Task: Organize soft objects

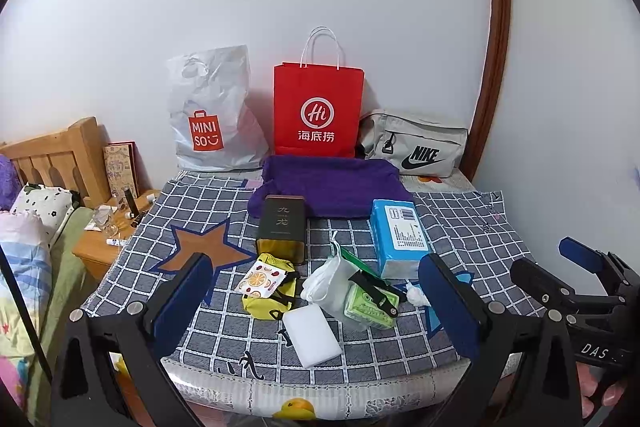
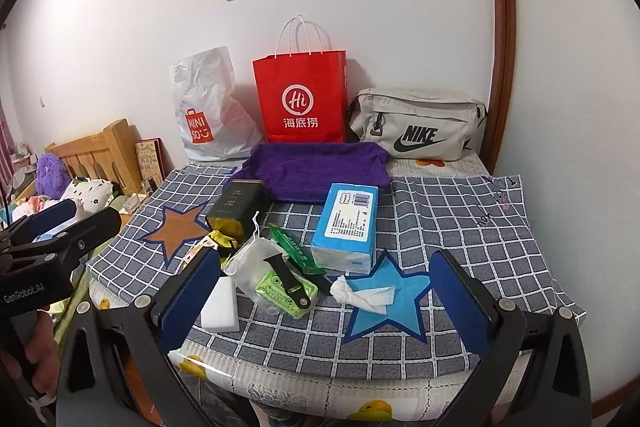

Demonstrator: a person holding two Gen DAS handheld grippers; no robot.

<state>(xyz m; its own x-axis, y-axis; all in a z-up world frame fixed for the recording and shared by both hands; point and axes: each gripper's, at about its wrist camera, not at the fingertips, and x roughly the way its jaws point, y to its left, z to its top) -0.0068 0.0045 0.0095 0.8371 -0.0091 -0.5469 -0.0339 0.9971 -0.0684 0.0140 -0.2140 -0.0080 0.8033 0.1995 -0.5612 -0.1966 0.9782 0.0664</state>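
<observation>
A checked cloth (image 1: 460, 227) covers the table. On it lie a folded purple towel (image 1: 332, 185), a blue tissue pack (image 1: 400, 237), a white sponge block (image 1: 311, 335), a crumpled white tissue (image 2: 366, 294), a white mesh pouch (image 1: 330, 277), a green packet with a black strap (image 1: 370, 301), a yellow pouch with a fruit-print packet (image 1: 266, 285) and a dark tea tin (image 1: 282, 227). My left gripper (image 1: 316, 303) is open and empty, over the table's near edge. My right gripper (image 2: 324, 301) is open and empty, near the crumpled tissue.
Against the back wall stand a white Miniso plastic bag (image 1: 212, 115), a red paper bag (image 1: 318, 107) and a grey Nike pouch (image 1: 416, 145). A wooden bedside table (image 1: 100, 247) with small bottles and a bed lie to the left. A wooden door frame (image 1: 494, 67) runs at right.
</observation>
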